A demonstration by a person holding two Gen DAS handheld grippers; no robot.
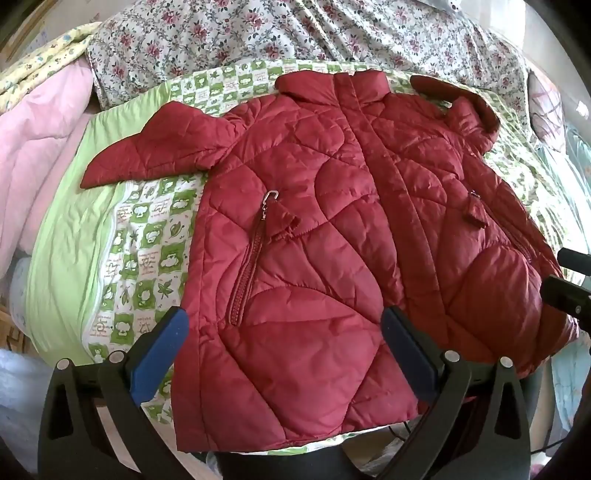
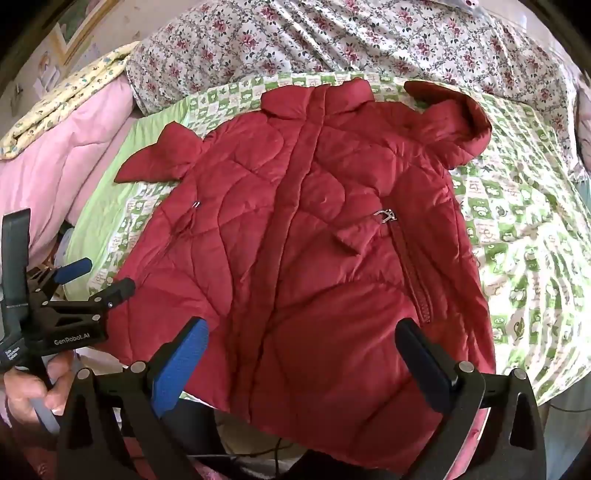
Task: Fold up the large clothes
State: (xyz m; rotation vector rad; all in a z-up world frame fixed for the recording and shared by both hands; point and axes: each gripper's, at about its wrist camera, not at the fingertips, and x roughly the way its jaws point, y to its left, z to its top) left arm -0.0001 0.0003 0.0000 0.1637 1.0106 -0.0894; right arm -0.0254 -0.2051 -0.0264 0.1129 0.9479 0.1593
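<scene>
A red quilted jacket [image 1: 332,229] lies front up and spread flat on the bed, collar at the far side, hem toward me. Its left sleeve [image 1: 155,151] sticks out to the left; the right sleeve [image 1: 469,107] is bent near the collar. The jacket also fills the right wrist view [image 2: 314,240]. My left gripper [image 1: 284,328] is open and empty over the hem's left half. My right gripper [image 2: 301,339] is open and empty over the hem's right half. The left gripper also shows at the left edge of the right wrist view [image 2: 101,277].
The jacket rests on a green and white checked quilt [image 1: 147,236]. A floral sheet [image 1: 258,33] covers the bed behind it. A pink blanket [image 1: 40,140] is piled at the left. The right gripper's tip [image 1: 569,284] shows at the right edge. Cables hang below the bed's front edge.
</scene>
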